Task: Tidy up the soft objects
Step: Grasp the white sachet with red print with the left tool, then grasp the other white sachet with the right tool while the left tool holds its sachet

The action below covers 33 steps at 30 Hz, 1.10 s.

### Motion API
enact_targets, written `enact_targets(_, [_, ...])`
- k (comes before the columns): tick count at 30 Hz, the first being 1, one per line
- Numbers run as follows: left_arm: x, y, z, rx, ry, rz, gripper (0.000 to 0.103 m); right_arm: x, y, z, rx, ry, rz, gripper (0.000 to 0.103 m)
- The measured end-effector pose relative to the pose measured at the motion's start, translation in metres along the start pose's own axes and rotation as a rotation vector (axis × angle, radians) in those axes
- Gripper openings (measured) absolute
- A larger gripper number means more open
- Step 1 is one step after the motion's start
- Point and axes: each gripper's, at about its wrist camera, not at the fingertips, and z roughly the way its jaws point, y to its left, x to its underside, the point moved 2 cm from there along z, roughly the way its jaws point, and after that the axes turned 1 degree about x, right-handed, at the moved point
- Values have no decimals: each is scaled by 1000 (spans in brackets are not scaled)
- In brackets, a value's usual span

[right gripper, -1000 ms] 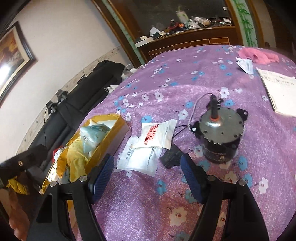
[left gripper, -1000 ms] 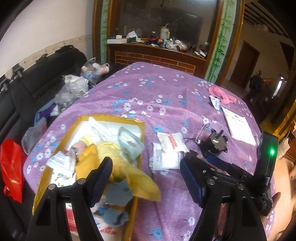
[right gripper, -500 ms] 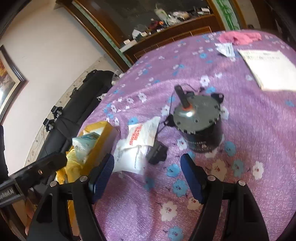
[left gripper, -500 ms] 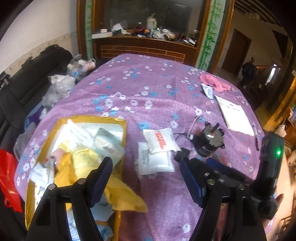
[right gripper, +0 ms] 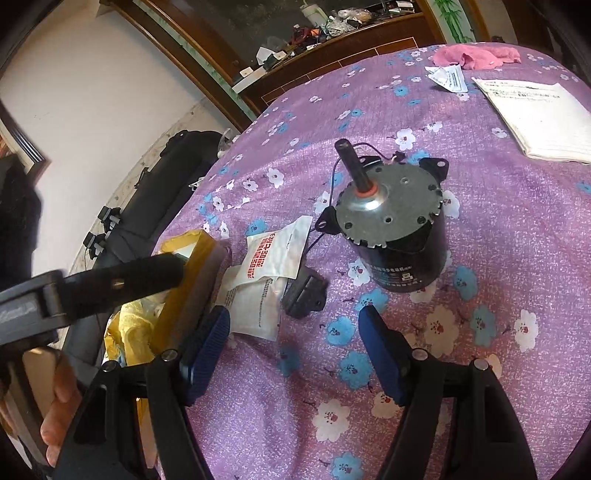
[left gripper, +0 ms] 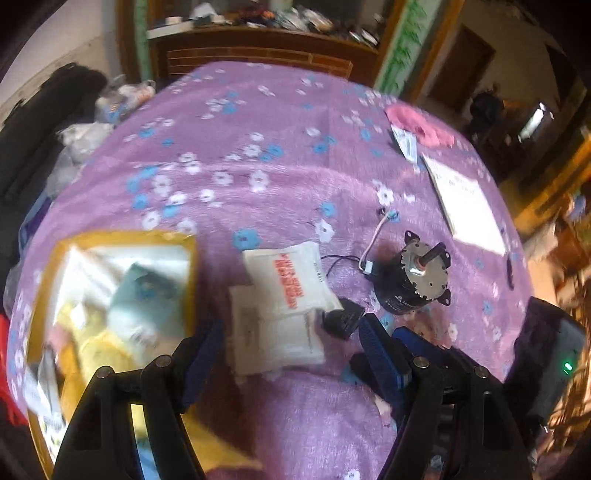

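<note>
On purple cloth, white packets (left gripper: pixel 284 284), both claws gaping

A lived-in home, seen around a table draped in a fuzzy purple cloth printed with blue and white flowers (left gripper: pixel 280 184). Behind the table stands a dark wooden sideboard cluttered with household odds and ends (right gripper: pixel 332 29), flanked by a pillar painted with green bamboo (left gripper: pixel 402 55). To the table's left runs a black leather sofa (right gripper: pixel 162 192) against a plain white wall, where the corner of a dark-framed picture (right gripper: pixel 22 144) hangs. A brown wooden door (left gripper: pixel 458 70) stands beyond the table's far right.
</note>
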Motion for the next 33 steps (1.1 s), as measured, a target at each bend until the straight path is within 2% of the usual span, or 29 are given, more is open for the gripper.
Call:
enact_targets(7, [-34,-6,50,-24,100,-10,78,-3,-11,0,25,-10,41,72])
enact_targets(14, [-35,-7,91,-30,193,-30,78,-5,-19,1,31,-8,75,72])
enact_targets(15, [-35,-9,94,-48,188,-18,76,-5,-18,1,31,-7,74,72])
enact_targets(18, [-35,-10,93,-115,156,-2,57,-7,-20,2,35,-7,72,72])
enact_targets(21, [-33,-5,90,-101,143,-7,50,-7,-21,3,34,-6,77,72])
enact_targets(24, [-29,9,74,-40,102,-70,48,-6,-21,2,35,-7,72,72])
enact_targets(33, [6,47,-33,89,-103,-216,48,-5,-6,-6,-29,-42,23,72])
